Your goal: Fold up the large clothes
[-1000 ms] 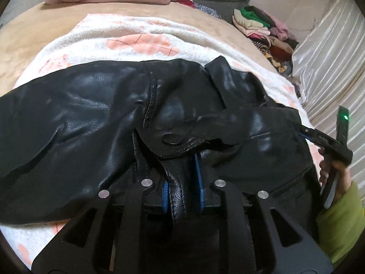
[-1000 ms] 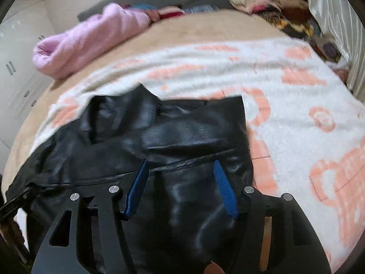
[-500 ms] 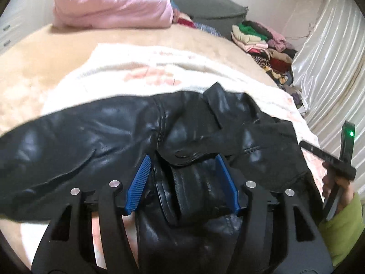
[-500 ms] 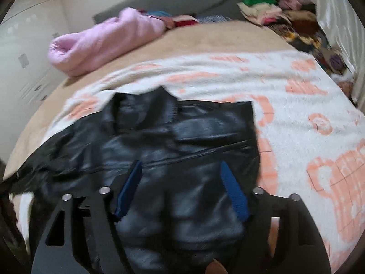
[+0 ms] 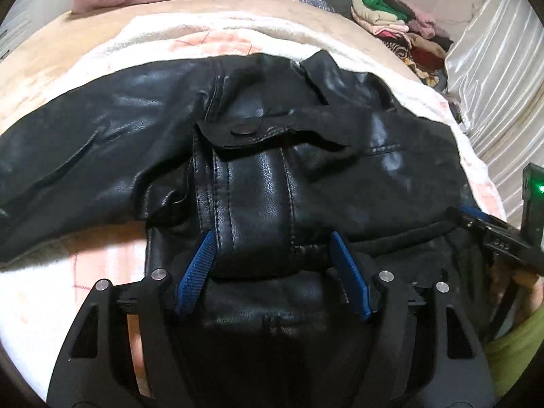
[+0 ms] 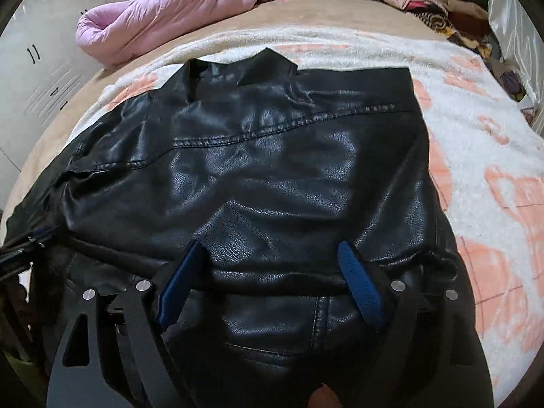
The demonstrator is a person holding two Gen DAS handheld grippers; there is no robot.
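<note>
now that our left gripper [image 5: 272, 265] has let go of the fold of black leather it was pinching a second ago, its blue pads stand apart and are widening further, with the jacket [image 5: 258, 156] lying loose between them, untouched by either pad. we read this as a release: that fold is laid down and we are free for the next one. our right gripper [image 6: 268, 282] has widened as well, its pads apart and spreading over the hem, clamping nothing. the jacket lies spread on the white and pink blanket [image 6: 476, 156] on the bed, glossy and creased, one sleeve trailing far left, a buttoned flap across the middle, collar at the far edge.
</note>
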